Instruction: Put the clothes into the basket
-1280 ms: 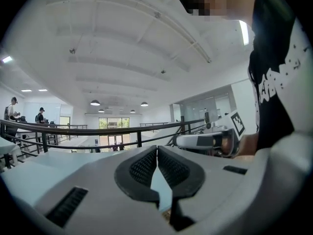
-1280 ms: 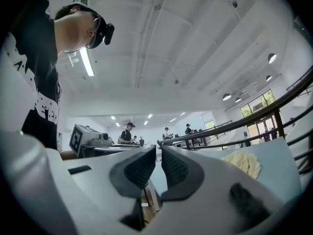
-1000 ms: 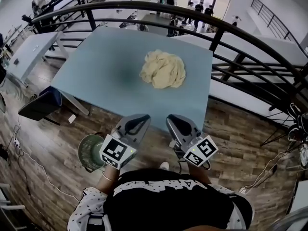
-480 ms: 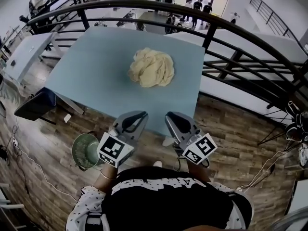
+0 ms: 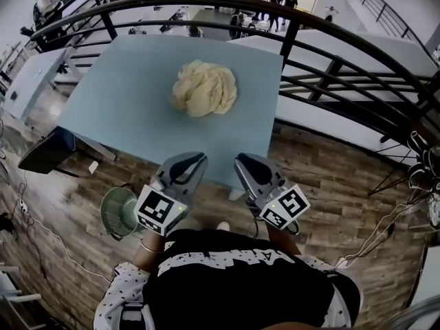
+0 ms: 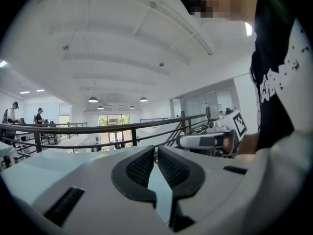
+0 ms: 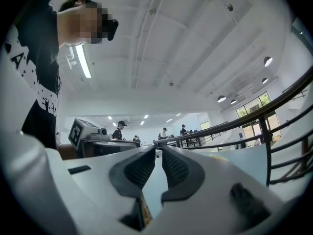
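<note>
Logged one heap of cream clothes (image 5: 203, 88), bunched, lying on a light-blue table (image 5: 117, 95) toward its far right corner, clear of every edge. Found the left gripper (image 5: 199, 159) at the table's near edge, jaws pressed together tip to tip with nothing between them, confirmed in the left gripper view (image 6: 156, 153). Found the right gripper (image 5: 240, 161) just beside it at the same edge, likewise closed and empty, confirmed in the right gripper view (image 7: 157, 155). Placed both grippers well apart from the clothes. Noted a round green basket (image 5: 120, 212) on the wooden floor (image 5: 330, 184), below the near edge and left of the left gripper. Noted a dark railing (image 5: 330, 29) curving past the far and right edges.
</note>
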Demonstrator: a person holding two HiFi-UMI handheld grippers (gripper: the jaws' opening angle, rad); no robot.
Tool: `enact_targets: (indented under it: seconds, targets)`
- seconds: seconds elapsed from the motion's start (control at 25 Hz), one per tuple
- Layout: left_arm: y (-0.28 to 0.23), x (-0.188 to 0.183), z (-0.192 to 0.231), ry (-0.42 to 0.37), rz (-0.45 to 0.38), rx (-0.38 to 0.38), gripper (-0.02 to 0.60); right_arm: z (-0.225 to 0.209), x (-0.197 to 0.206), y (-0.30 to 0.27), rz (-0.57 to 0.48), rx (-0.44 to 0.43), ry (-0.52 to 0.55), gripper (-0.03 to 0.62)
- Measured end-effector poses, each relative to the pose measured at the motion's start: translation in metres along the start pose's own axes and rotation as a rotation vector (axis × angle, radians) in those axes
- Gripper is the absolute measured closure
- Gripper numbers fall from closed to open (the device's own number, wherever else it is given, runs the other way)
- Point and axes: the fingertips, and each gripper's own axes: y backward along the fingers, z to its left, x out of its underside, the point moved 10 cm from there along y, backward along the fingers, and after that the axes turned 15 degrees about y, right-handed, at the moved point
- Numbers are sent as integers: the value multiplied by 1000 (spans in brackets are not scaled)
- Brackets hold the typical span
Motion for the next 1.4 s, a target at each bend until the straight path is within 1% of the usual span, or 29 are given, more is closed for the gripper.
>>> enact_targets:
  seconds: [0.16,0.44,0.56,0.68,0.88,1.08,1.28,1.32,1.4]
  targets:
    - [-4,0,0,-10,-4,8,566,-3,2,3,-6,10,1,560]
    - [-18,6,11,3,-13,41,566,-10,6,5,22,51,22,560]
    - [-26,9,23,17,-31,54,566,-15,5,0,28,75,41,560]
    - [-40,7,41,26,-32,85,566,-24,4,-12,33,89,65,560]
    - [-72,-10,49,-10,-44,130,566,-52,-1,-23,37,112,84,560]
    - [-85,-23,98,-21,-56,137,566,-67,2,-75,47,101,106,559]
    - [-93,-29,127,-23,-61,145,565,-79,5,-103,66,106,122,557]
    - [-95,-29,132,-21,-58,149,565,-80,6,-108,72,108,122,550]
    - [-97,-28,143,-20,-52,155,565,-83,9,-118,84,114,118,508]
